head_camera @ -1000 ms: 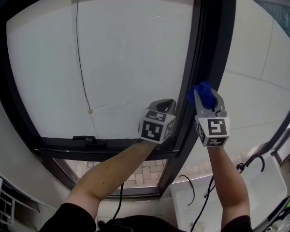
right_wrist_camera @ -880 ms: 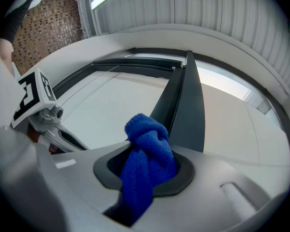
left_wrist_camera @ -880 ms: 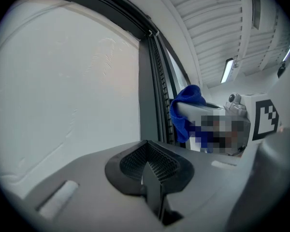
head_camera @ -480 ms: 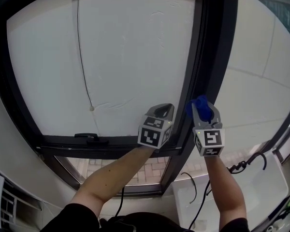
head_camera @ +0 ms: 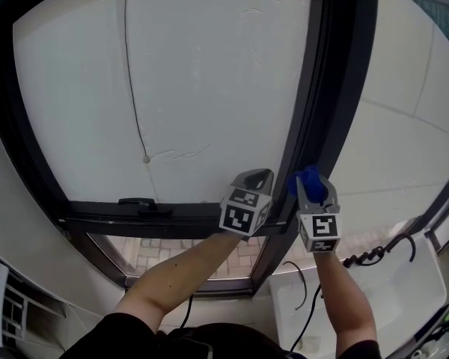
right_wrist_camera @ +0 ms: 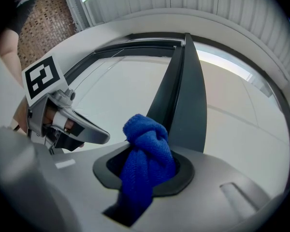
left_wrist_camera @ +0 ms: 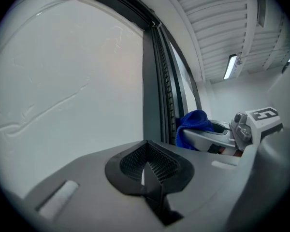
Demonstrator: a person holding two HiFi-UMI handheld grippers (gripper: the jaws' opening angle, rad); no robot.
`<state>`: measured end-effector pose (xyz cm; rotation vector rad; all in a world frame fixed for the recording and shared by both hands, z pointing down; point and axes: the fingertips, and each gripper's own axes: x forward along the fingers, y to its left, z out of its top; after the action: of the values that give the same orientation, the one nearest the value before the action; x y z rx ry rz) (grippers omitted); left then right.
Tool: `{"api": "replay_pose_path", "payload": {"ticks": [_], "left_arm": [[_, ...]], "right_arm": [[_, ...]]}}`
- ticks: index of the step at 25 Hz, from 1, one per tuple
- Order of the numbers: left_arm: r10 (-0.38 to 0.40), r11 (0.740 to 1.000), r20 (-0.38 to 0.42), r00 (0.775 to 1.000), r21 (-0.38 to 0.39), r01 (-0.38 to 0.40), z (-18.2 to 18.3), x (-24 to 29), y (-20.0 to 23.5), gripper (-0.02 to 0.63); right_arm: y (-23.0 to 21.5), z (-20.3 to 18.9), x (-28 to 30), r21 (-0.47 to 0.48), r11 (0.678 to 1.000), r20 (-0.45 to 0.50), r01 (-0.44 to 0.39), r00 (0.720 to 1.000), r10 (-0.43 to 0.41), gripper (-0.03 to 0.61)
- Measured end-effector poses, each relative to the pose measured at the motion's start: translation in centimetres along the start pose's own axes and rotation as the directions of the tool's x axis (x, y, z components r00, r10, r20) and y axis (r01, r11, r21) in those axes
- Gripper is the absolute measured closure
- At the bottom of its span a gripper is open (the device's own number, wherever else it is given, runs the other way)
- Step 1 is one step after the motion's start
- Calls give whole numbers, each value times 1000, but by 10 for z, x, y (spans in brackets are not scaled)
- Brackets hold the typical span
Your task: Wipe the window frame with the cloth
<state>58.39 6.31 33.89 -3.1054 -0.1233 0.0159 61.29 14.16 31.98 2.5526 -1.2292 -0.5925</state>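
The right claw [head_camera: 311, 188] is gripping a blue, fluffy cloth [right_wrist_camera: 146, 151], bunched into a round lump, and is holding it against the dark, smooth upright frame [head_camera: 325, 88], low down near the bottom rail [head_camera: 135, 217]. The left claw [left_wrist_camera: 146, 170] is hovering just beside it, jaws together and empty, before the matte white pane [head_camera: 202, 73]. Above the cloth, the long straight bar is lying open.

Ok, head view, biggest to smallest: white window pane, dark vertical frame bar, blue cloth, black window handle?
1. white window pane
2. dark vertical frame bar
3. blue cloth and black window handle: both small, too close to rank.
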Motion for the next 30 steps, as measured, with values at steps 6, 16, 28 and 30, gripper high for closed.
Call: {"api": "replay_pose_path", "payload": {"ticks": [6,16,28,30], "left_arm": [[1,1000,-37,999,3,-1,-29,-1,-4,621],[-41,998,-65,997,-40,38,-84,-10,-23,621],[-36,997,-131,991,-69,27,-131,-18,-25,621],[-38,997,-143,989,-73,27,-137,-18,-26,621]], "right_arm": [[16,-24,-7,69,997,-54,-21,998,25,477],[34,-72,-19,176,984,-176,-33,982,64,476],[53,-135,-32,184,983,-311,-20,947,77,476],[56,-145,-34,204,979,-330,-12,941,80,476]]}}
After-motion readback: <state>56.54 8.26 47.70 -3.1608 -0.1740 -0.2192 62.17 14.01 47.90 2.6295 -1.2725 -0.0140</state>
